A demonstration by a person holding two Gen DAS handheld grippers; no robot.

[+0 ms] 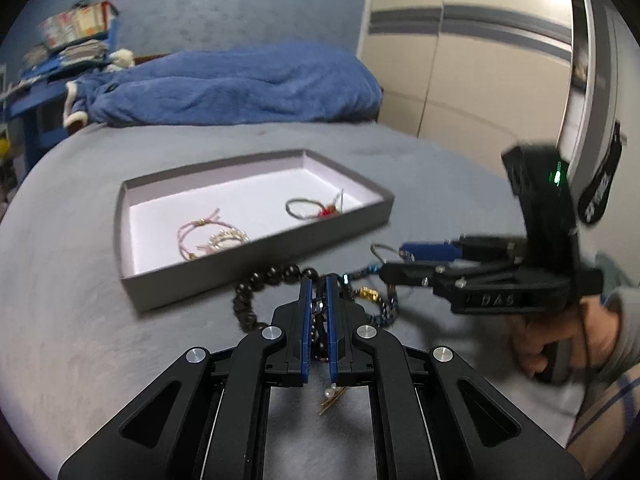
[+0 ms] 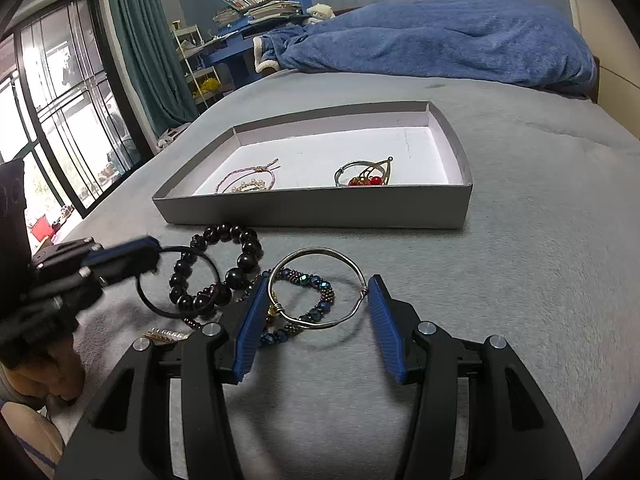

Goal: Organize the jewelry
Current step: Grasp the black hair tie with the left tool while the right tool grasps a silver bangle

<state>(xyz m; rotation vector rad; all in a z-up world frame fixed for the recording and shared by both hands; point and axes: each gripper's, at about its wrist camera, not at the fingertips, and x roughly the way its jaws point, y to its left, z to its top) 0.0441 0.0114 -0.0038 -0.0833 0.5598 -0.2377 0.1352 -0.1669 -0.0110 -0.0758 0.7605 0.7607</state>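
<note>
A grey box lid tray (image 2: 312,208) lies on the grey bed and holds a pink cord bracelet (image 2: 256,174), a pearl piece and a ring with red beads (image 2: 362,176). In front of it lie a dark bead bracelet (image 2: 240,264), a blue bead bracelet (image 2: 320,308) and a silver bangle (image 2: 316,288). My right gripper (image 2: 318,292) is open with its fingers either side of the silver bangle. My left gripper (image 1: 319,280) is shut on a thin black ring (image 2: 176,280). A pearl pin (image 2: 168,335) lies near it.
A blue blanket (image 2: 440,44) lies at the far side of the bed. A blue desk with books (image 2: 260,4) stands behind, a window (image 2: 60,120) at the left, wardrobe doors (image 1: 460,60) at the right.
</note>
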